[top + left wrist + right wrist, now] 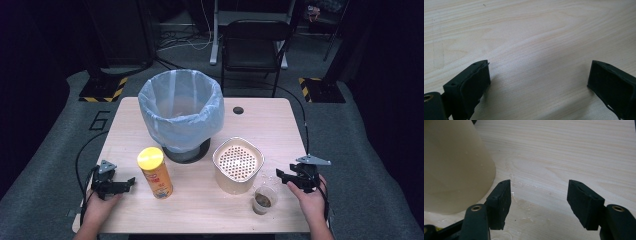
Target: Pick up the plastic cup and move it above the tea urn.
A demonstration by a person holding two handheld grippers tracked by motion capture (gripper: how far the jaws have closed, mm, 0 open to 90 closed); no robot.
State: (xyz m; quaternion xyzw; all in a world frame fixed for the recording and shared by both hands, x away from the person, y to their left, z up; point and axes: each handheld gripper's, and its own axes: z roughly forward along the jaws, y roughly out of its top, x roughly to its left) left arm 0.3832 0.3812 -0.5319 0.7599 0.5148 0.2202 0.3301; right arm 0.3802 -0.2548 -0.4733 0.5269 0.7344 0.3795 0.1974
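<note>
The small plastic cup [264, 199] is found just left of the nearer right gripper [281, 174], whose half-closed fingers [499, 202] grasp nothing; the left gripper [131, 181] is held released.

Open tabletop [280, 125] right of bin [181, 112], strainer pot [238, 165] and cup [264, 199] crowding right gripper [281, 176], perhaps touching

I work at a pale wood-grain rectangular table [280, 125] with a round dark cable hole [238, 110] near its far edge. Grey carpeted floor [370, 150] all round; a "6" marked on it at my left. Behind the table: a black metal folding chair [252, 45], yellow-black hazard-striped stand bases [102, 90], loose cables. Surroundings dark; light falls on the table.
</note>
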